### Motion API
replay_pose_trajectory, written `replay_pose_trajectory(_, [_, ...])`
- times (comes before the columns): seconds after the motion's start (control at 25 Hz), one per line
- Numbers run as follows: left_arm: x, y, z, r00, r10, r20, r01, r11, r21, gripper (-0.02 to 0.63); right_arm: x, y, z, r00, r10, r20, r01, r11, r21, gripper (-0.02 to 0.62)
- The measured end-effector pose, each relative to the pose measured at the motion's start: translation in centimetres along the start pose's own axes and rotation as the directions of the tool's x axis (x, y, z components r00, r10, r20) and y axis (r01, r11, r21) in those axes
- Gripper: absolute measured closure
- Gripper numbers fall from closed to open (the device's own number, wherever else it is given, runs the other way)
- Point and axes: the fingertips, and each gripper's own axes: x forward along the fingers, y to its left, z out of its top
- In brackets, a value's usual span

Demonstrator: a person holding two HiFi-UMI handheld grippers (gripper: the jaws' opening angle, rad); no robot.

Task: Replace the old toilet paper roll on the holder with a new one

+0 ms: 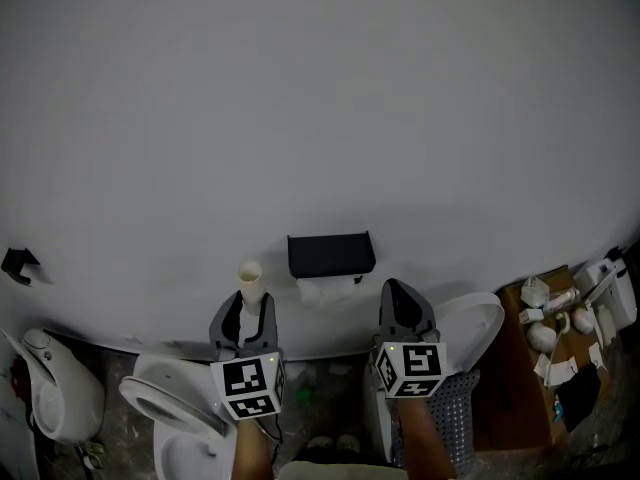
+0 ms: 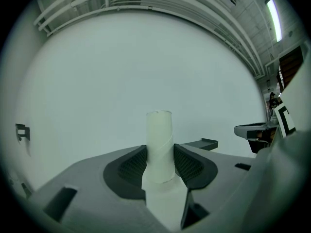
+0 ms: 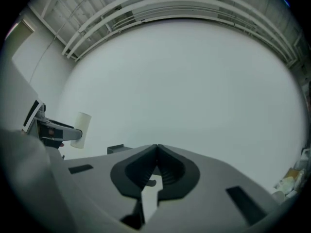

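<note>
— What sits at the near left?
— A white ceramic toilet bowl (image 1: 137, 390); a small black wall bracket (image 1: 18, 263) further left.
— And right?
— A brown cardboard box (image 1: 512, 393) holding white fittings (image 1: 542, 336), beside a white oval lid (image 1: 472, 328).

Right hand-held gripper (image 3: 157, 147) jaws pressed together, empty, facing white wall (image 3: 194, 91)

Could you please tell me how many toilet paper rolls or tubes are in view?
2. A bare tube is gripped upright in the left tool; a white roll sits just under the black holder. More may hide in the small white clutter at far right.
</note>
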Motion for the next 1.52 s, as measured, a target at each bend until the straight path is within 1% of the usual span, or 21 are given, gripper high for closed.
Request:
replay_pose_trajectory(0.36, [-0.7, -0.2, 0.3, 1.0, 0.009, 0.014, -0.009, 1.0, -0.016, 0.43, -0.7, -0.5, 0.0, 1.0, -0.013, -0.004, 0.013, 1.0, 0.007, 0.604])
replay_pose_trajectory(0.92, [-0.9, -0.5, 0.9, 1.0, 0.01, 0.021, -0.01, 1.0, 0.006, 0.43, -0.9, -1.0, 0.4, 1.0, -0.022, -0.001, 0.022, 1.0, 0.009, 0.604])
replay_pose_trajectory(1.52, [-0.7, -0.4, 1.2, 1.0, 0.004, 0.022, -0.004, 1.0, 0.014, 0.43, -0.4, -0.9, 0.5, 1.0, -0.023, -0.005, 0.023, 1.0, -0.018, 0.604])
